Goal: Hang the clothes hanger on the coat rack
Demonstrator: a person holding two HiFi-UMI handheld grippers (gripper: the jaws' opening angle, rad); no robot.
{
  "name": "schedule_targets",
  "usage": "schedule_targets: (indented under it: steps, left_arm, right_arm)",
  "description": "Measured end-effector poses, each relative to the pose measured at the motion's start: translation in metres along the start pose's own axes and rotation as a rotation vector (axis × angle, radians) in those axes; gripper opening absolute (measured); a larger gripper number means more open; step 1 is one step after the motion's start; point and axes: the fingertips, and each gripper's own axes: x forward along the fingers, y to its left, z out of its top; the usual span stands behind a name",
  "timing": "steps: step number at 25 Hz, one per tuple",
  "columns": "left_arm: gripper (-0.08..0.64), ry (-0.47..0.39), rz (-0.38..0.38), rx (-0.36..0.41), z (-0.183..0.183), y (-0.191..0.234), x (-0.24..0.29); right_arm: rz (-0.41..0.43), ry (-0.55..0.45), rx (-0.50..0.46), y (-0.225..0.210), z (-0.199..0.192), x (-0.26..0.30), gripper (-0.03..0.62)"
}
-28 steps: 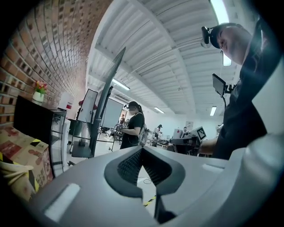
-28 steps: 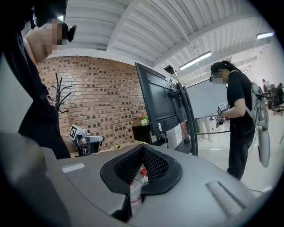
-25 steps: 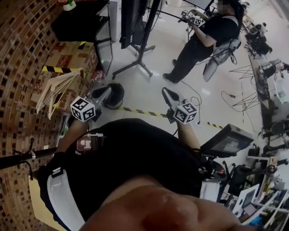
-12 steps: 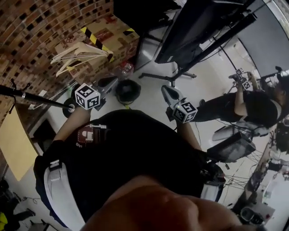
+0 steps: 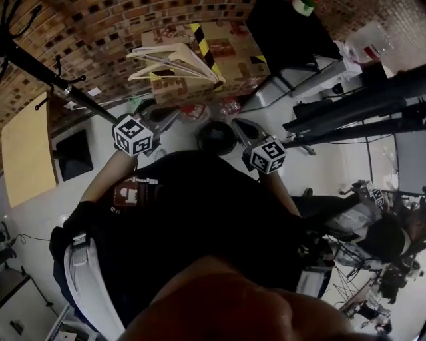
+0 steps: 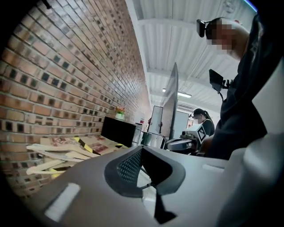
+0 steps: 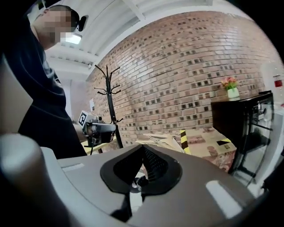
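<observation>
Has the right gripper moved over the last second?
Yes. The right gripper has swung off the open floor toward the cardboard box of hangers.

Head view: steeply down past the wearer's torso [image 5: 200,226] toward the brick wall [image 5: 100,26]. Left gripper view: low, level, looking along the wall. Right gripper view: low, squarely facing the wall. All three share the hangers [image 5: 173,63] piled near the wall's foot.

A cardboard box [image 5: 233,50] banded with yellow-black tape stands on the pale floor [image 5: 30,223] by the brick wall [image 5: 133,16]. A loose heap of wooden hangers [image 5: 174,63] lies on its top.
</observation>
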Motion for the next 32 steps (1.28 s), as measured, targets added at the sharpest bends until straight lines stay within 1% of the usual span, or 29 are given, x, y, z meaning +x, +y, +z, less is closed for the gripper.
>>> schedule_targets:
  steps: [3,5,8,10,13,16,19,22,26,29,32]
  left_arm:
    - [0.000,-0.014,0.020,0.006,0.012,0.050,-0.027]
    - [0.000,-0.005,0.021,0.021,0.017,0.081,-0.040]
    - [0.000,0.034,0.026,0.051,0.018,0.122,-0.049]
    - [0.000,0.069,0.042,0.073,0.017,0.146,-0.049]
    - [0.000,0.112,0.089,0.086,0.017,0.177,-0.044]
    - [0.000,0.153,0.158,0.097,0.016,0.207,-0.029]
    - [0.000,0.226,0.238,0.129,0.006,0.236,-0.010]
    - [0.005,0.302,0.306,0.159,0.000,0.260,0.006]
    - [0.068,0.427,0.412,0.252,-0.009,0.306,0.024]
    - [0.111,0.521,0.438,0.284,-0.023,0.333,0.036]
    - [0.136,0.636,0.430,0.366,-0.044,0.358,0.050]
  right_arm:
    - [0.011,0.002,-0.010,0.011,0.020,0.058,0.014]
    - [0.027,-0.001,-0.007,0.018,0.035,0.092,0.014]
    - [0.007,-0.024,-0.021,0.011,0.062,0.133,0.014]
    - [-0.002,-0.026,-0.016,0.003,0.072,0.153,0.014]
    - [0.004,0.000,-0.007,-0.015,0.073,0.170,0.014]
    - [0.026,0.007,-0.004,-0.037,0.075,0.184,0.014]
    - [0.063,0.001,0.017,-0.055,0.074,0.196,0.014]
    - [0.106,0.005,0.017,-0.066,0.072,0.208,0.014]
    - [0.154,0.038,0.002,-0.080,0.055,0.217,0.014]
    - [0.164,0.046,0.022,-0.081,0.050,0.215,0.014]
    - [0.156,0.057,0.034,-0.085,0.047,0.209,0.014]
